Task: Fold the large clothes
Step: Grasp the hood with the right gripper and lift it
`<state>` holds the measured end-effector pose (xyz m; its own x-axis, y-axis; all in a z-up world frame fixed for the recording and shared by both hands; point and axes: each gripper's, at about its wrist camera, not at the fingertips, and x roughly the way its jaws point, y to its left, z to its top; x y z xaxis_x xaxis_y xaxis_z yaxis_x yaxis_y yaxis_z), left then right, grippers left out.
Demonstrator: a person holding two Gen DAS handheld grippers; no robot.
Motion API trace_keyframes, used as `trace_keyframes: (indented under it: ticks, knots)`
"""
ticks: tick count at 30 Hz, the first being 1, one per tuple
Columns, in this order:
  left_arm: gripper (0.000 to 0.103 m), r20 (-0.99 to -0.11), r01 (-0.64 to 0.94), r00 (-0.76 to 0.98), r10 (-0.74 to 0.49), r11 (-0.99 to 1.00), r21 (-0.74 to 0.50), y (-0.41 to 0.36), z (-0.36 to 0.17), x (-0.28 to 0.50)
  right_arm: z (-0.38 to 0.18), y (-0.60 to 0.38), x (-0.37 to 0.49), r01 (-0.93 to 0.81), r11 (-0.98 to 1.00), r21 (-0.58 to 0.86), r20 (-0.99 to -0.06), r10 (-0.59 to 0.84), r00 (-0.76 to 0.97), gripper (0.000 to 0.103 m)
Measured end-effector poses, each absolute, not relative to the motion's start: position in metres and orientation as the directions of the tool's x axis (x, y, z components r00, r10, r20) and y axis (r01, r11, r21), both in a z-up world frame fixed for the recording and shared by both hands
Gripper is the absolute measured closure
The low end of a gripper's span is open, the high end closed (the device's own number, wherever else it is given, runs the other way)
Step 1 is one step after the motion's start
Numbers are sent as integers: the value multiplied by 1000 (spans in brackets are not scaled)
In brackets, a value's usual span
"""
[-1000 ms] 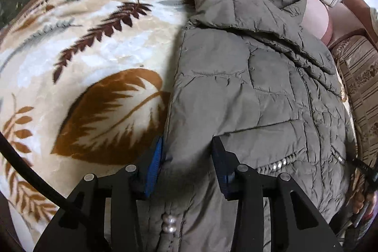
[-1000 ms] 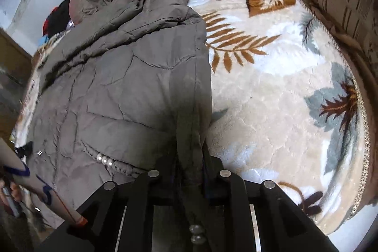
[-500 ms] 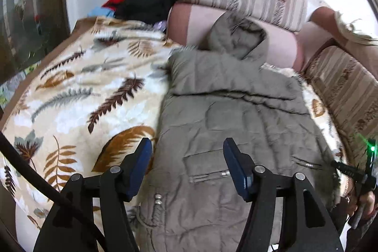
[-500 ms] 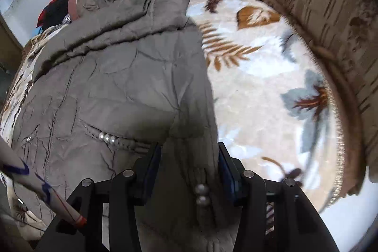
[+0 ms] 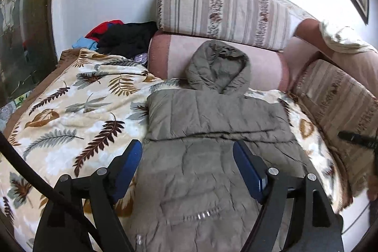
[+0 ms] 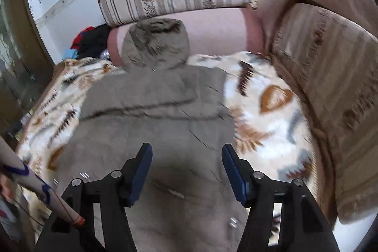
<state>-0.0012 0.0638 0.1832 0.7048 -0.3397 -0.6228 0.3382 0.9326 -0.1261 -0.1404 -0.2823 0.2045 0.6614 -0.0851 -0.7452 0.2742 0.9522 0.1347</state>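
An olive-green padded jacket (image 5: 208, 134) with a hood (image 5: 218, 67) lies flat on the leaf-patterned blanket (image 5: 78, 119), sleeves folded across the chest. It also shows in the right wrist view (image 6: 160, 119), blurred. My left gripper (image 5: 187, 155) is open and empty, raised above the jacket's lower body. My right gripper (image 6: 186, 157) is open and empty, also above the jacket's lower part.
Striped sofa cushions (image 5: 224, 13) and a pink bolster (image 5: 174, 56) stand behind the hood. More striped cushions (image 5: 335, 96) line the right side. A pile of dark and red clothes (image 5: 122, 37) lies at the back left. A person's arm (image 5: 330, 39) reaches in at the right.
Both grippers let go of the jacket's lower edge, opened wide and drew back and up. The jacket now lies flat and the view takes in the whole sofa.
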Motion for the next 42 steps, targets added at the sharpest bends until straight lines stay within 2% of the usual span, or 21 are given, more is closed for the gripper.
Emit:
trace_keyframes:
  ticks: [10,17,22,25,30,37,42]
  knots:
    - [25,-658,287,719,-224,958,-13,36,107,72,192,-290,33,335,919,207,-804,-36,594,37]
    - [25,-695,267,673,-252,960,-89,56,56,102,177,-301,150,413,891,190,-835,-75,546,34]
    - [25,-698,314,633,-334,935,-163,60,39,109,178,-298,238,447,891,77,-843,-181,506,30]
    - [25,-704,343,613,-358,924,-171,56,32,110,186,-298,283,455,884,105,-821,-181,541,25]
    - [25,-715,361,595,-367,917,-170,49,26,110,198,-300,338,462,860,215,-766,-145,626,9]
    - [25,-740,358,545,-394,908,-219,53,16,118,177,-313,396,533,788,307,-770,-124,626,8]
    - [25,-753,362,532,-388,908,-212,50,11,119,149,-338,409,574,669,472,-752,-34,658,10]
